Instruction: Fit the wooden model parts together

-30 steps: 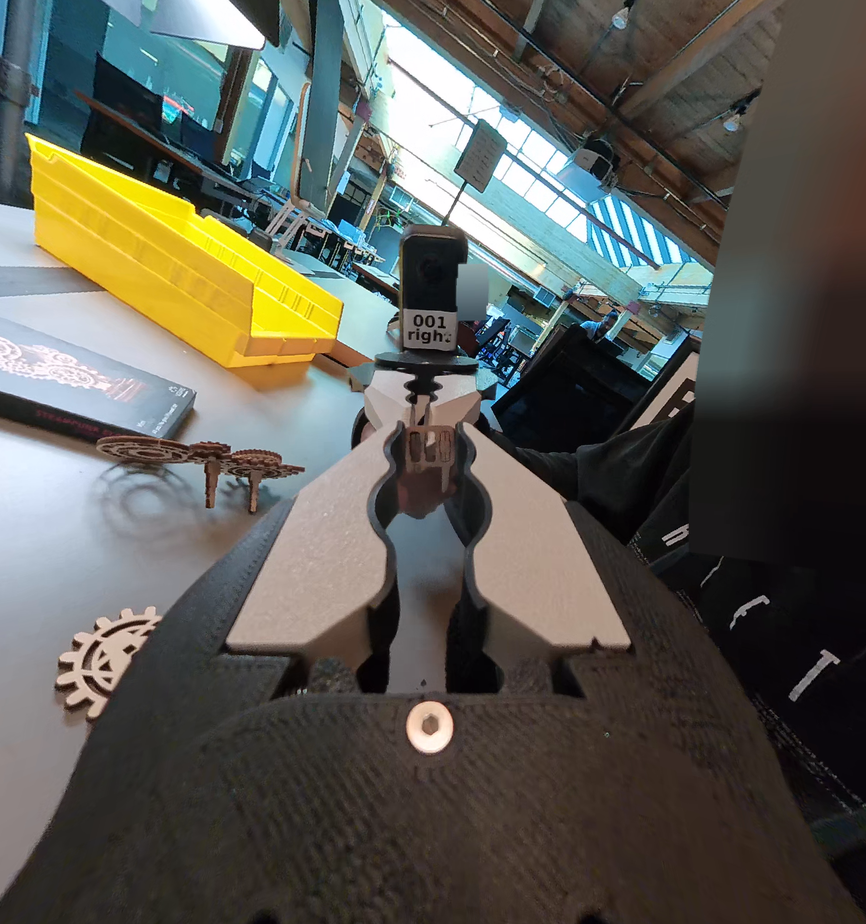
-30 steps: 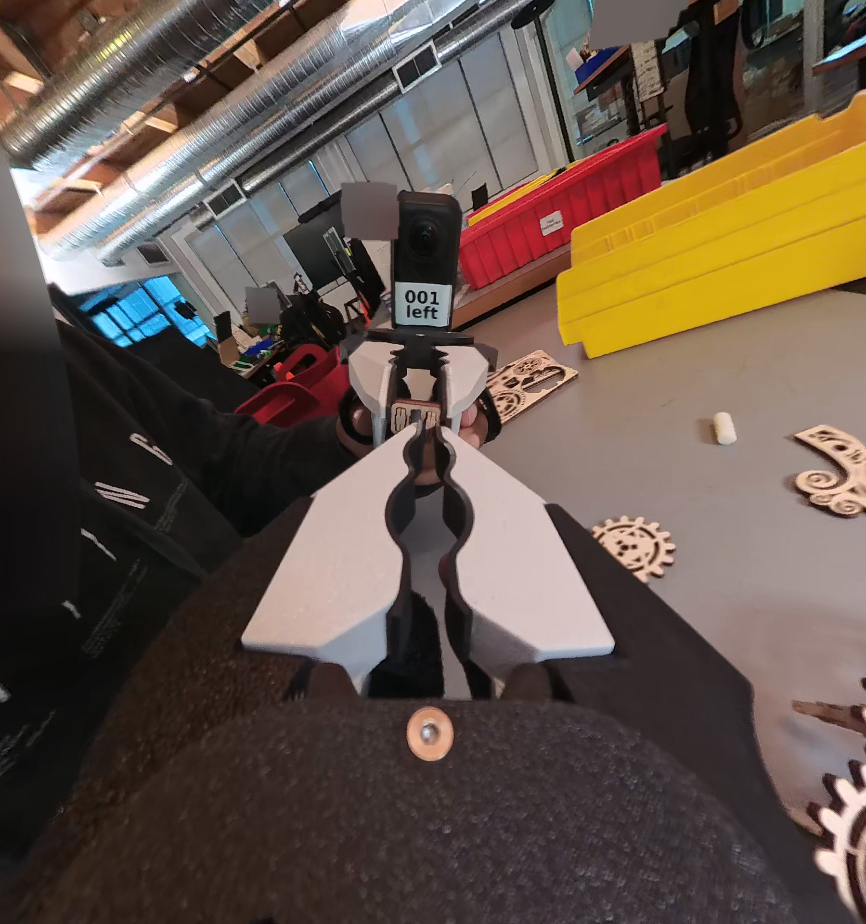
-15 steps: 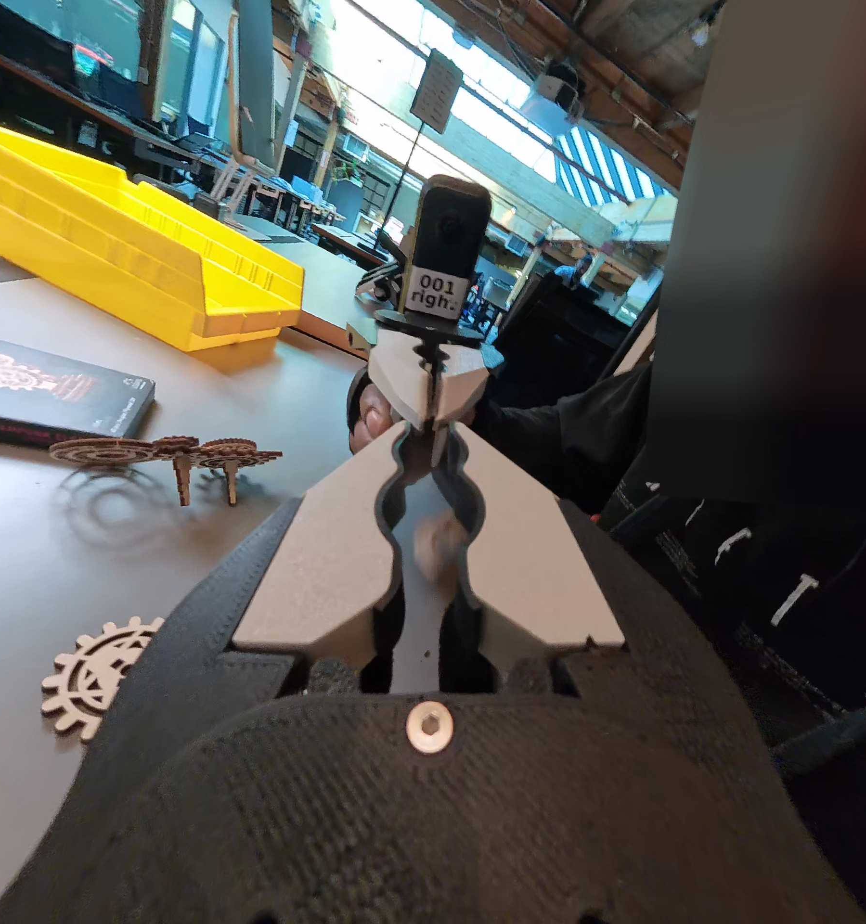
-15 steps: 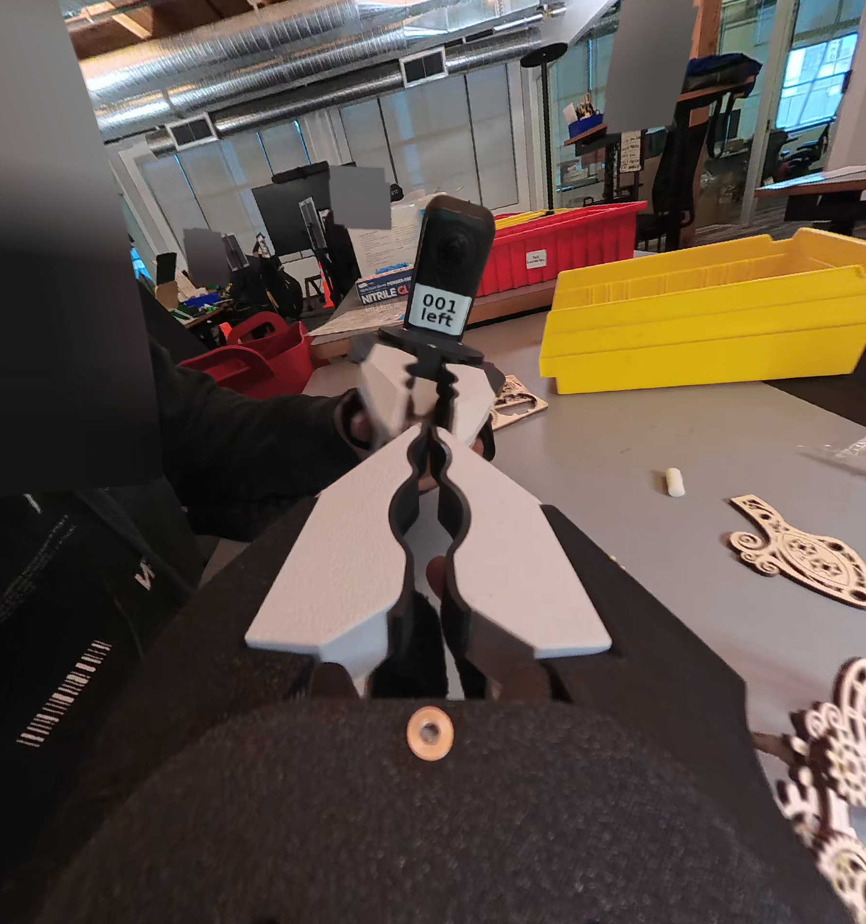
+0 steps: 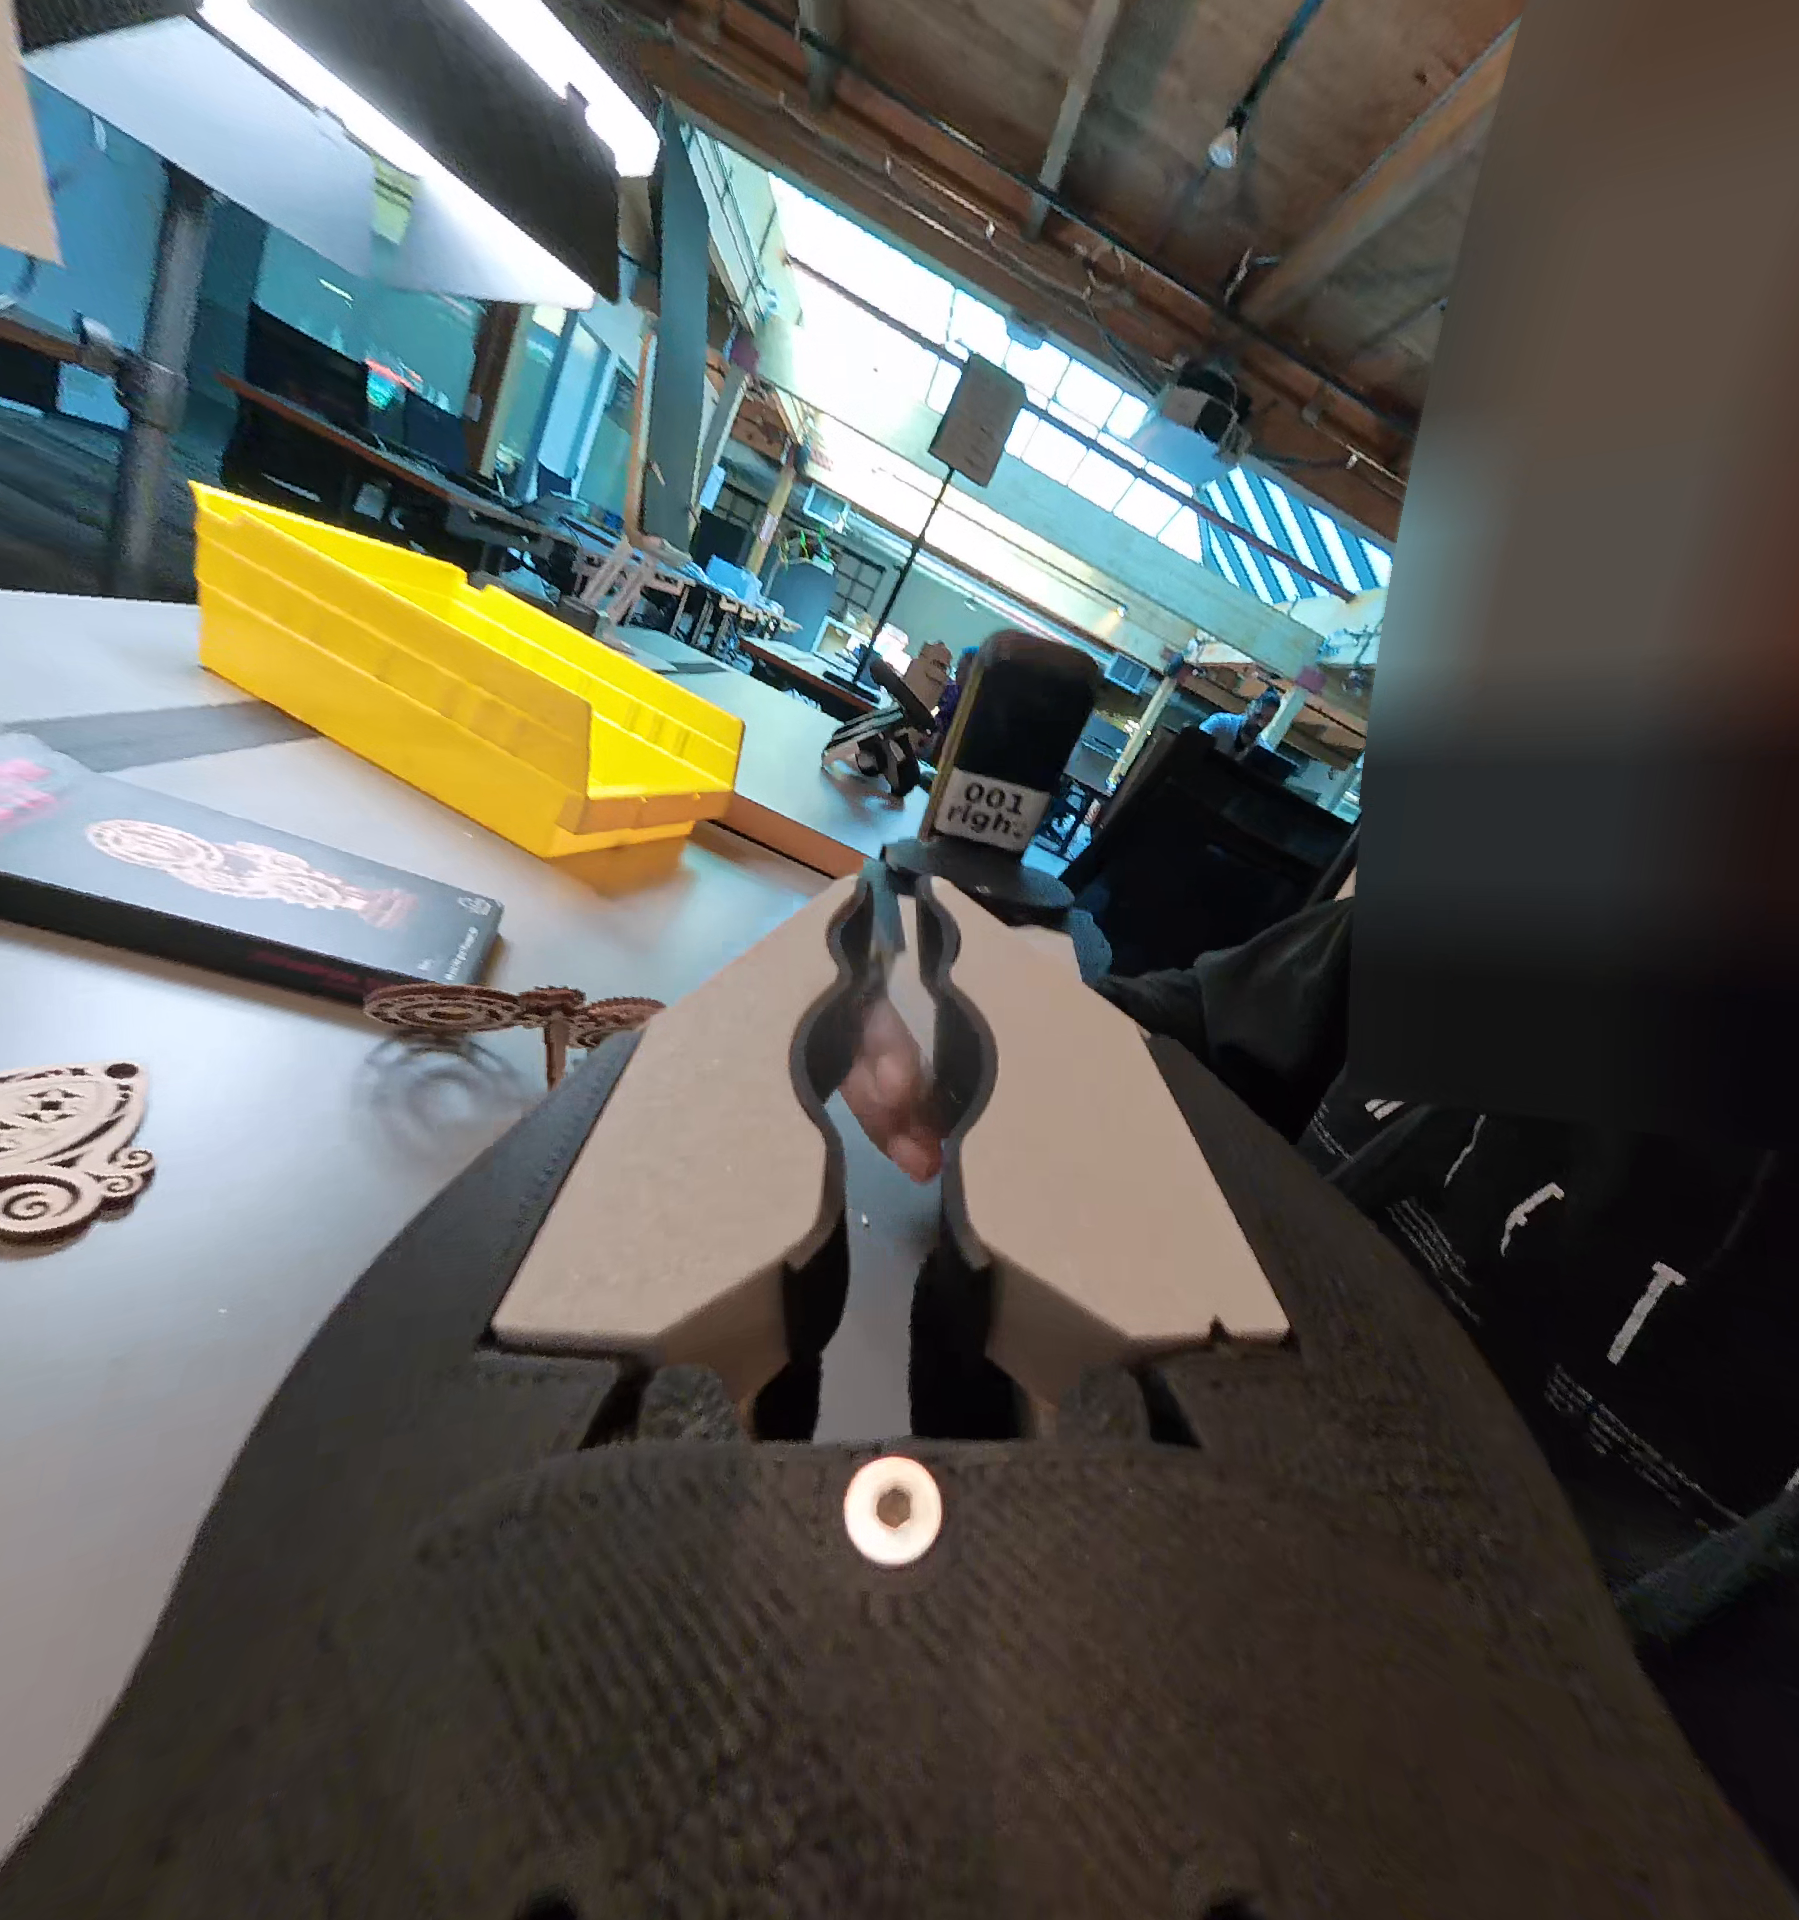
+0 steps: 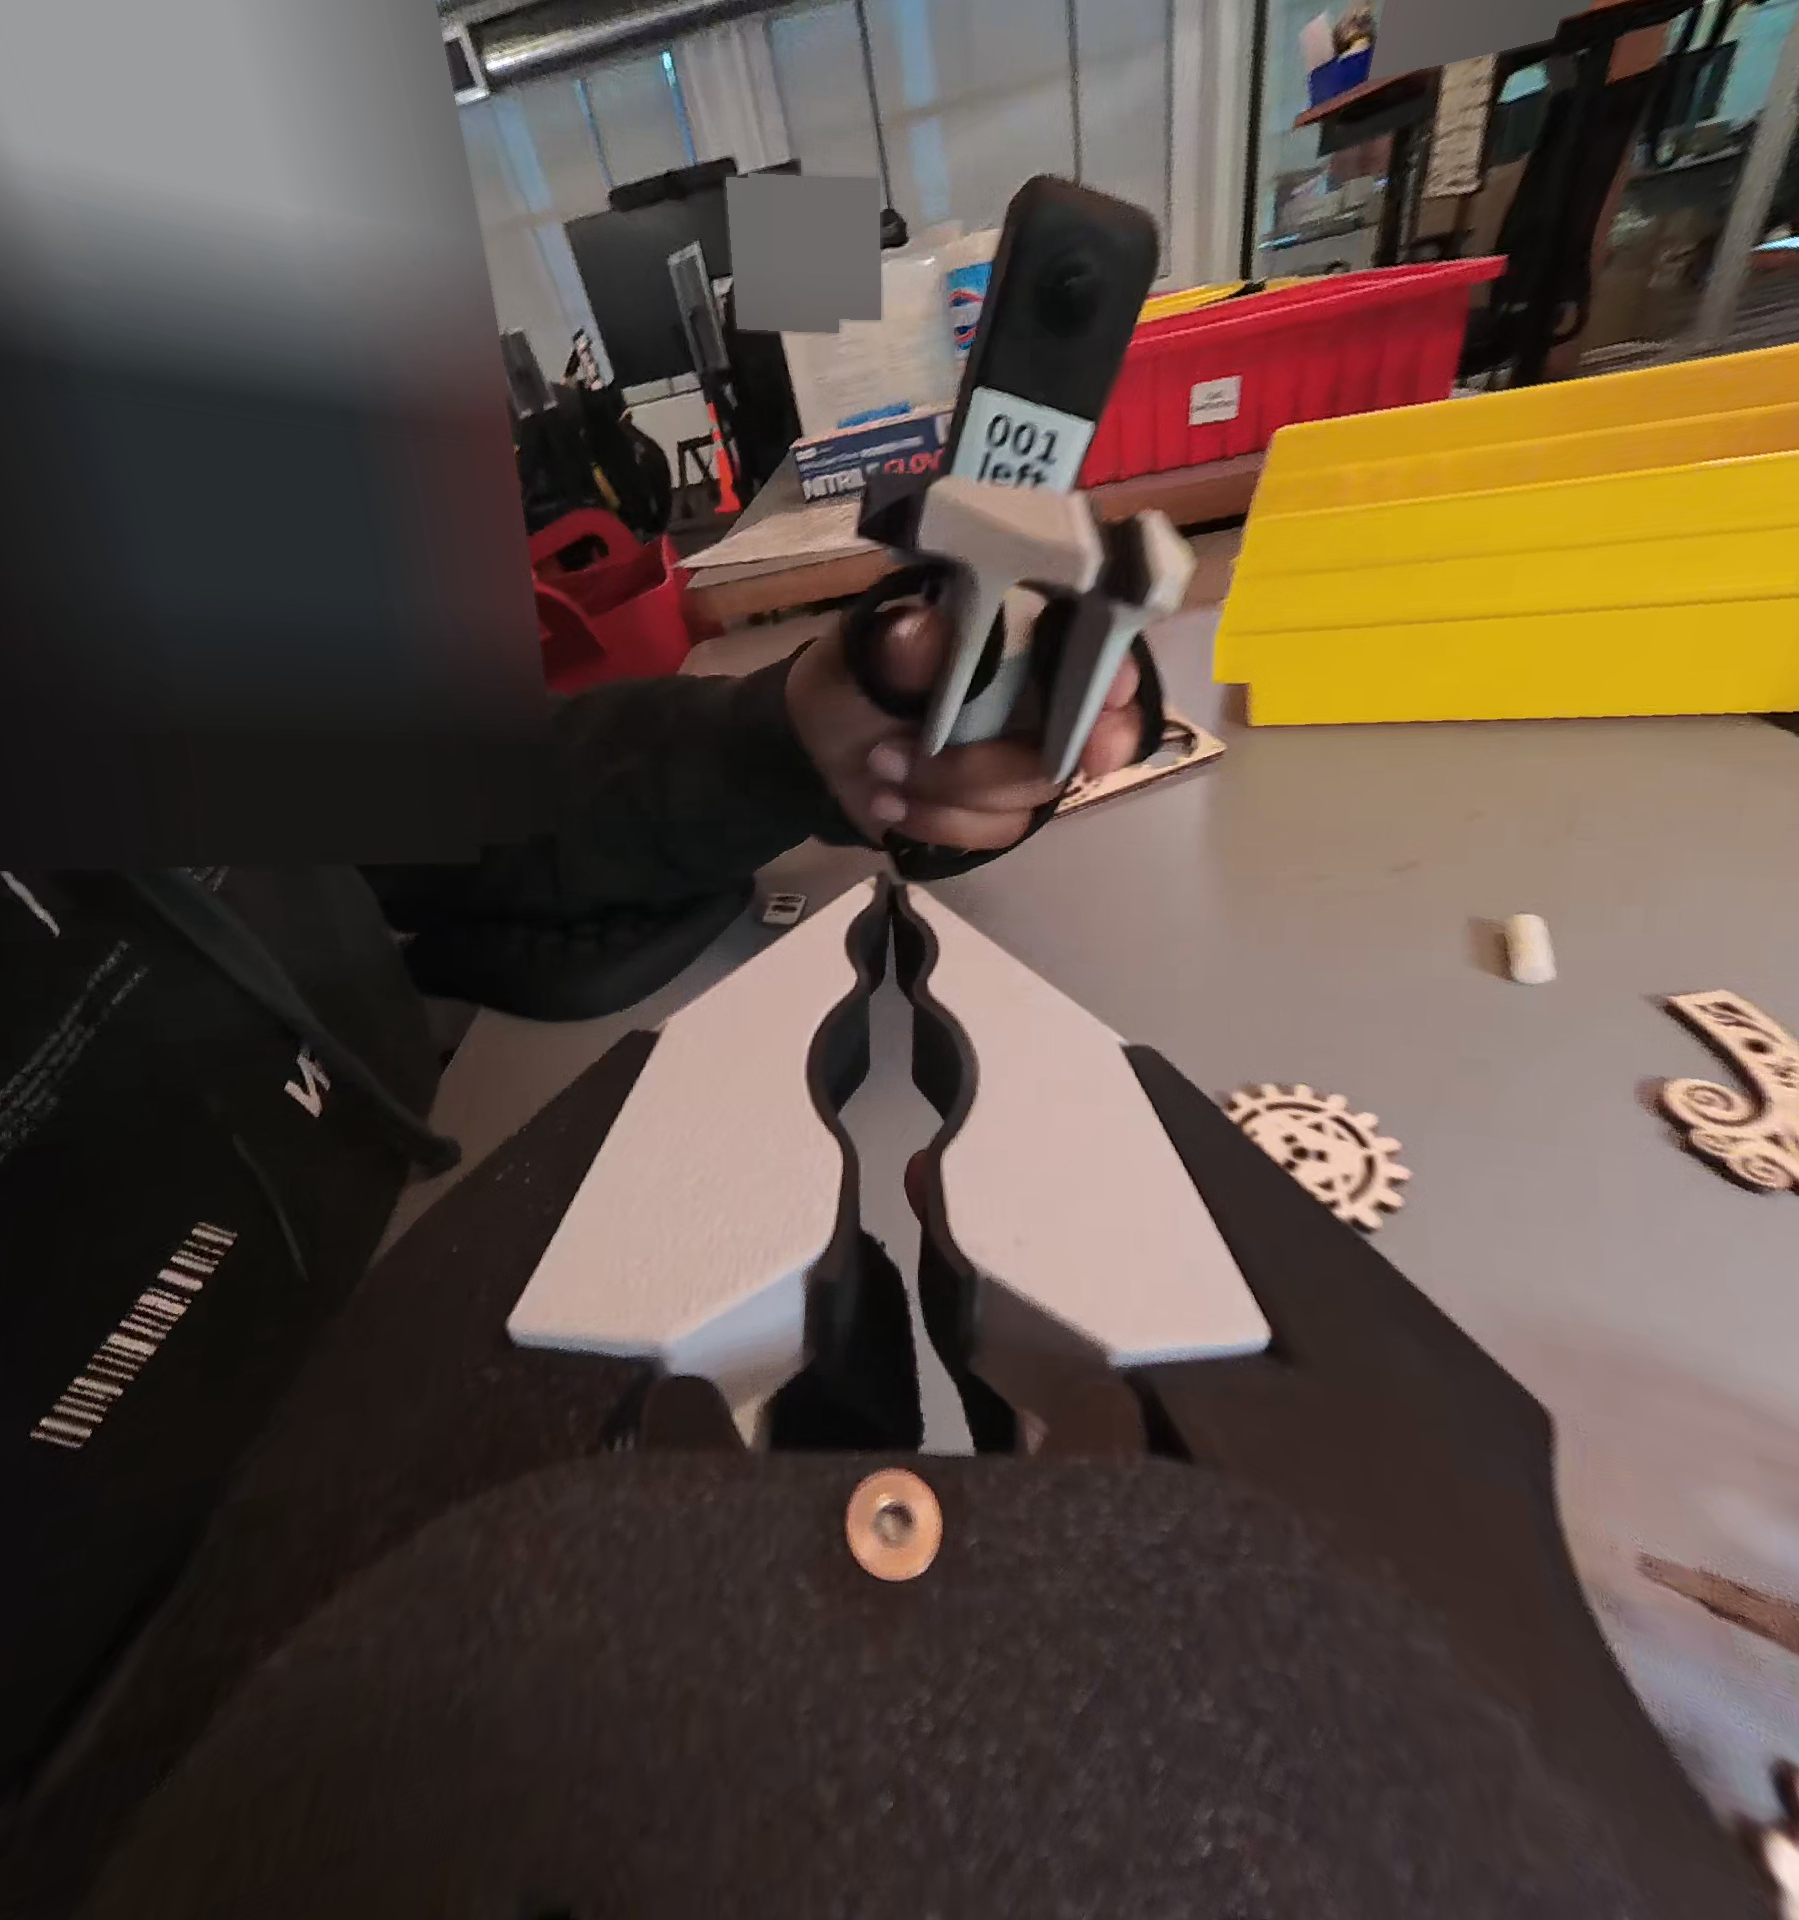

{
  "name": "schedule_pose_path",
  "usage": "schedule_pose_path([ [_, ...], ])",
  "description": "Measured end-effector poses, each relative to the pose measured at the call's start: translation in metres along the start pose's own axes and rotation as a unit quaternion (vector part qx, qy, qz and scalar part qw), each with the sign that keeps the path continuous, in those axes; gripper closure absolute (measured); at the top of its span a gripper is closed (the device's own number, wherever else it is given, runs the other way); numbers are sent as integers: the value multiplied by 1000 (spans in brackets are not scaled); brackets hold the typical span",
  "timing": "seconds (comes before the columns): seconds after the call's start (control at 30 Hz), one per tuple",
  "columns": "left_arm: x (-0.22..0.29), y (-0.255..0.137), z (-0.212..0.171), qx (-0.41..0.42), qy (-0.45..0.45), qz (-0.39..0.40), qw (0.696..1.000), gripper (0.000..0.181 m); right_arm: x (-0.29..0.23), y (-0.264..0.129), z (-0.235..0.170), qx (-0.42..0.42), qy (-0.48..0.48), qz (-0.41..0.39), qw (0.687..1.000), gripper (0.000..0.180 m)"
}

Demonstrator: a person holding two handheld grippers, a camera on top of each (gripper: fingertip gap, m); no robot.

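Observation:
My left gripper [image 5: 890, 899] stands slightly open with nothing between its tips. It also shows in the right wrist view [image 6: 999, 727], raised above the table, fingers apart and pointing down. My right gripper [image 6: 890, 894] is shut, tips touching, with nothing seen in it. In the left wrist view only its camera mast [image 5: 1020, 748] shows, behind my left fingers. A small wooden piece [image 6: 786, 909] lies on the grey table by a dark sleeve. A wooden gear assembly [image 5: 510, 1008], an ornate wooden plate [image 5: 33, 1132] and a loose gear [image 6: 1316, 1148] lie on the table.
A yellow bin [image 5: 459, 675] stands at the back, also in the right wrist view [image 6: 1549, 582], with a red bin [image 6: 1290, 364] behind it. A black box [image 5: 199, 883], a small white cylinder [image 6: 1523, 945] and a flat wooden sheet [image 6: 1134, 769] lie on the table. The person's dark clothing fills one side. The gap from one gripper's tips to the other's is roughly 7 cm. The loose gear [image 6: 1316, 1148] is about 15 cm from both grippers' fingertips.
The two grippers have drawn apart. The left gripper has lifted and no longer holds the small wooden piece seen in it a second ago. A small piece now lies on the table.

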State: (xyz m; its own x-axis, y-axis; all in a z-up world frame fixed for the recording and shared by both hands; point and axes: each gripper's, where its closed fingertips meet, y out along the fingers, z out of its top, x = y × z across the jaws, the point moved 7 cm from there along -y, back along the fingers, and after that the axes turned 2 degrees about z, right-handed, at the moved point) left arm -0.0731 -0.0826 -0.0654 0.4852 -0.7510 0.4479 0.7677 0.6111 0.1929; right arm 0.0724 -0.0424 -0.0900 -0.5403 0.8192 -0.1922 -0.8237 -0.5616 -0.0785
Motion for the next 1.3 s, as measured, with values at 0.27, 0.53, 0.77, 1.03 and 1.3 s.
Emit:
schedule_pose_path([
  [0.27,28,-29,48,-89,156,143,973,141,1,7,-3,7,0,-4,1000,180],
  [0.53,58,-108,-14,-347,102,229,904,122,4,-5,6,23,-12,-42,999,180],
  [0.77,76,-150,-86,-508,68,185,838,136,1,4,-1,1,-16,-39,999,180],
  [1.03,60,-148,-97,-545,86,135,823,152,1,7,-8,-12,-10,-49,999,180],
  [1.3,52,-126,-83,-443,88,140,881,164,-1,11,-9,-12,-12,-38,999,180],
])
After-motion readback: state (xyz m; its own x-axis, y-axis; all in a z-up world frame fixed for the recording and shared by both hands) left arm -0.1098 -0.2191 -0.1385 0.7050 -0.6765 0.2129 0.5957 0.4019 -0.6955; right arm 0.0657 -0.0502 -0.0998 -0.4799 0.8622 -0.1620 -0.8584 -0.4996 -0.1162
